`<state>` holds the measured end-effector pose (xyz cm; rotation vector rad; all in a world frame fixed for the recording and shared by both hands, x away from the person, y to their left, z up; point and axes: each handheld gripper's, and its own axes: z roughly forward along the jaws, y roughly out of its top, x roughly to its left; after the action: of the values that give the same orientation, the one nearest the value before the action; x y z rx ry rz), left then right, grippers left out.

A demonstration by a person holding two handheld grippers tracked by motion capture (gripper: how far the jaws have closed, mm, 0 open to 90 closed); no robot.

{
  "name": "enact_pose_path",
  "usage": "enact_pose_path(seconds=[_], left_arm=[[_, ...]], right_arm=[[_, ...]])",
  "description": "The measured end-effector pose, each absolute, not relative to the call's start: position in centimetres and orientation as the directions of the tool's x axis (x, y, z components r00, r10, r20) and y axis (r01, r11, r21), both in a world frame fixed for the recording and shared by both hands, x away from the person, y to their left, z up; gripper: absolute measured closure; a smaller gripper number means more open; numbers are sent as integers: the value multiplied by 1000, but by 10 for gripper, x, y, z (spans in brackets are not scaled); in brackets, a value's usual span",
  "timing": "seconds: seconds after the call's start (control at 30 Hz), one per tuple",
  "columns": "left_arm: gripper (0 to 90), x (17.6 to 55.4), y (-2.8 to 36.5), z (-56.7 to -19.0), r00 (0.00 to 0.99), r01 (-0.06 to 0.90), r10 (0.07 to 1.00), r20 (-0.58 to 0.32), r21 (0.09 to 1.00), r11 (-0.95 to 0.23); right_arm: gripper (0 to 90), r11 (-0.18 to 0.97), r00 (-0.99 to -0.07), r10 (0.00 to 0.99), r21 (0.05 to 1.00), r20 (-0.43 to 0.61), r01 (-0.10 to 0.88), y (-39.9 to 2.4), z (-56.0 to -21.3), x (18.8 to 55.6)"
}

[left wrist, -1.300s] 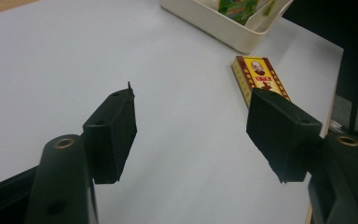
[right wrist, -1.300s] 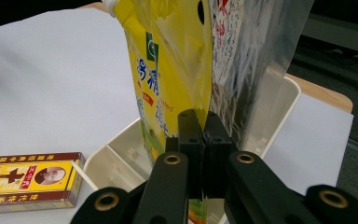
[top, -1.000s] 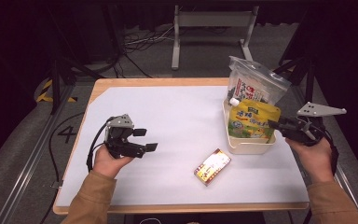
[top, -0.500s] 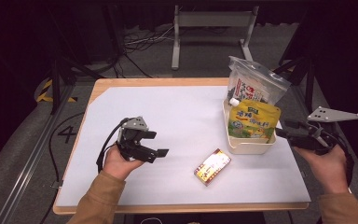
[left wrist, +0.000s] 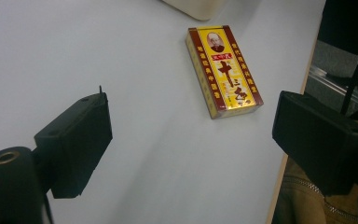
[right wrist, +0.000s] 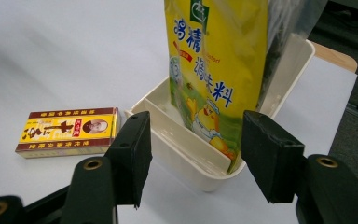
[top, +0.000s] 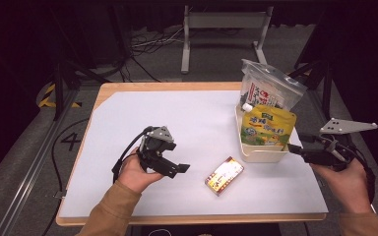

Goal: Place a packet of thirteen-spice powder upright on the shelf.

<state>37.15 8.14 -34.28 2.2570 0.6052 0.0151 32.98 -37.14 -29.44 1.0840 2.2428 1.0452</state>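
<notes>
Jaws of left gripper [top: 177,168] wide apart, empty, right gripper [top: 295,149] likewise

White-topped counter [top: 187,123]. Cream bin [top: 261,152] at right edge, holding yellow pouch [top: 267,127] and clear bag [top: 268,91] behind it. Red-yellow box [top: 224,175] flat, near bin's front-left corner. Left gripper [top: 177,168] left of box, jaws apart, pointing at it. Right gripper [top: 295,151] just right of bin, aimed at it.
</notes>
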Motion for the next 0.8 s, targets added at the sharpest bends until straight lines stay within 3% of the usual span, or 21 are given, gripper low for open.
enact_pose_path(seconds=[0.8], left_arm=[[94, 371, 19, -371, 897, 425, 388, -210, 650, -630]], right_arm=[[386, 406, -615, 787, 787, -43, 465, -357, -304, 324]])
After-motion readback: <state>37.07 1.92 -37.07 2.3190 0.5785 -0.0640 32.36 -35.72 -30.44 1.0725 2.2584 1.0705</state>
